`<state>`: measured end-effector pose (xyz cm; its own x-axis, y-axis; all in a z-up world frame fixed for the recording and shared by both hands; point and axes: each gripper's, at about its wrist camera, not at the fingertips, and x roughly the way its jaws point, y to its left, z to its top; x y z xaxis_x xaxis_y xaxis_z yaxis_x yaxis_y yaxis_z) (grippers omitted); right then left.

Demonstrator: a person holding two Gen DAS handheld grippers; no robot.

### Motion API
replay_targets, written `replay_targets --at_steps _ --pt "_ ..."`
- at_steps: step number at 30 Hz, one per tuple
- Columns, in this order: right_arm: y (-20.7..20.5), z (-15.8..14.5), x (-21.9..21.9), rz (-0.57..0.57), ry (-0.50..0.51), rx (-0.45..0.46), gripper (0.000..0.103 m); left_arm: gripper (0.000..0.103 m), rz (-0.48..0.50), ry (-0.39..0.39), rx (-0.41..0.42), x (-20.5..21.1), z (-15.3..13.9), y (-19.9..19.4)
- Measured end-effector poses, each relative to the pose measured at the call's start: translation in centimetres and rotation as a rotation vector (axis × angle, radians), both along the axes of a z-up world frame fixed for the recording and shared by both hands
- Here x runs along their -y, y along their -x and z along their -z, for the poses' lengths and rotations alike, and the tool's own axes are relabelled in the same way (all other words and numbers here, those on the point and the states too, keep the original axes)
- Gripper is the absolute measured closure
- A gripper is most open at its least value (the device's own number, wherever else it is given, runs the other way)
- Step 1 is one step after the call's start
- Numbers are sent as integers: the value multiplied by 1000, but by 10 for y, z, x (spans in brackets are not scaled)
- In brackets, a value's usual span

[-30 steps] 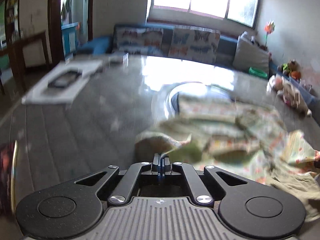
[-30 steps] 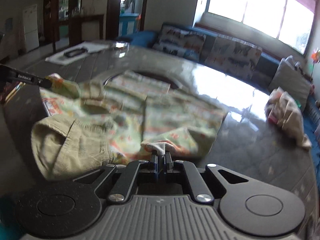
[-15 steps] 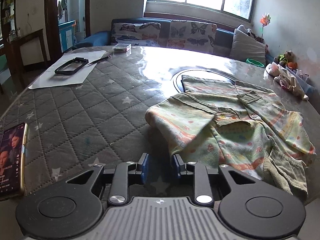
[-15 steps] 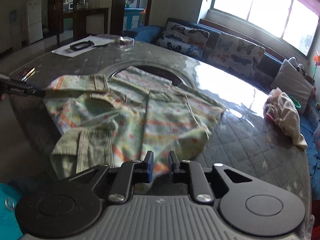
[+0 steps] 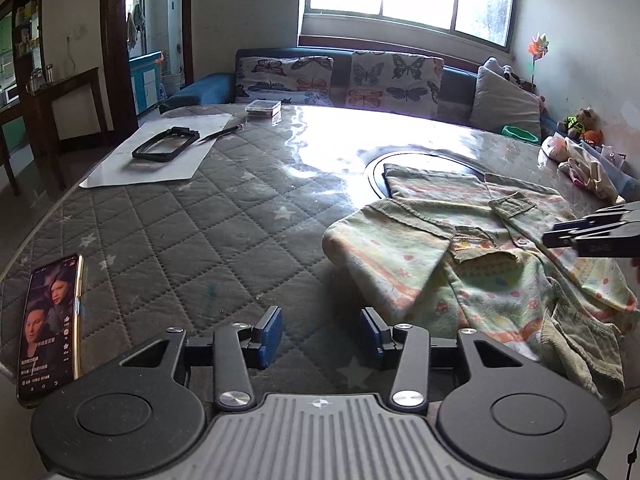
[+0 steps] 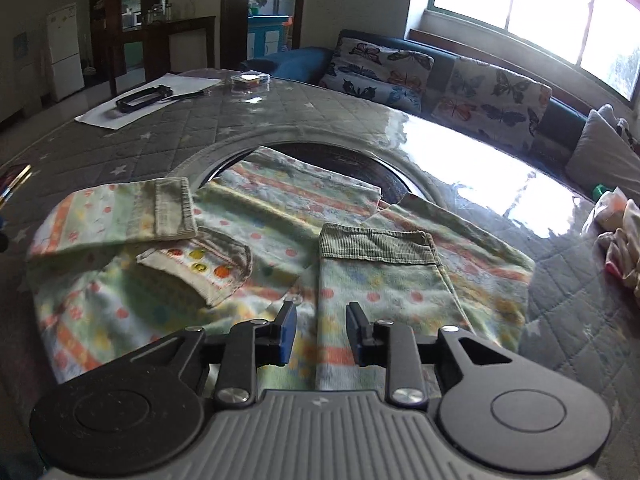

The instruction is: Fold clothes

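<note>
Shirt [image 6: 280, 248] lies flat on the quilted table [image 5: 180, 240], both sleeves folded inward. Your right gripper [image 6: 320, 330] hovers directly over it, fingers apart — your left gripper [image 5: 320, 334], also apart, sits off its left edge.

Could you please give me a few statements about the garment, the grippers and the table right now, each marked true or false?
1. Both sleeves of the shirt are folded in over its body. True.
2. The left gripper is shut on a sleeve. False: it is open and holds nothing, over the bare table beside the shirt.
3. The right gripper is open above the shirt. True.
4. A phone lies on the shirt. False: it lies on the table near the edge, well apart from the shirt.
5. The table holds only the shirt. False: a white sheet with a black frame also lies there.
</note>
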<state>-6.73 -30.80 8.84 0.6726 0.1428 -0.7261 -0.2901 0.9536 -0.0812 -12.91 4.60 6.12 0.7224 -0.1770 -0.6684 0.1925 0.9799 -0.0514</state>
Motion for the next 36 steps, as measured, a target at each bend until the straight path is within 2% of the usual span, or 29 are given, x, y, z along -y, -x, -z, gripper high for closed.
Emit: replay_targets --at_steps 4,9,14,19,22,25,29,32,36 --pt "-18 14 -2 23 -3 -20 78 56 29 21 18 10 -5 -7" --pt "-14 19 1 40 34 9 100 56 110 30 46 40 -9 -19" --pt "2 3 16 84 29 95 101 56 183 18 41 77 -2 -43" --pt "23 -20 52 167 -1 160 102 56 239 -31 35 108 9 -69" --pt "45 -34 87 261 -24 208 102 56 246 -49 20 119 17 -85" --pt "79 -39 129 403 -47 249 102 56 247 -61 4 125 25 -95" --pt "119 -28 172 581 -66 238 102 57 250 -80 -7 131 34 -103" --pt "144 -7 197 695 -73 165 101 58 248 -90 -6 133 37 -106" --pt "163 14 213 741 -62 68 95 64 244 -106 1 132 39 -108"
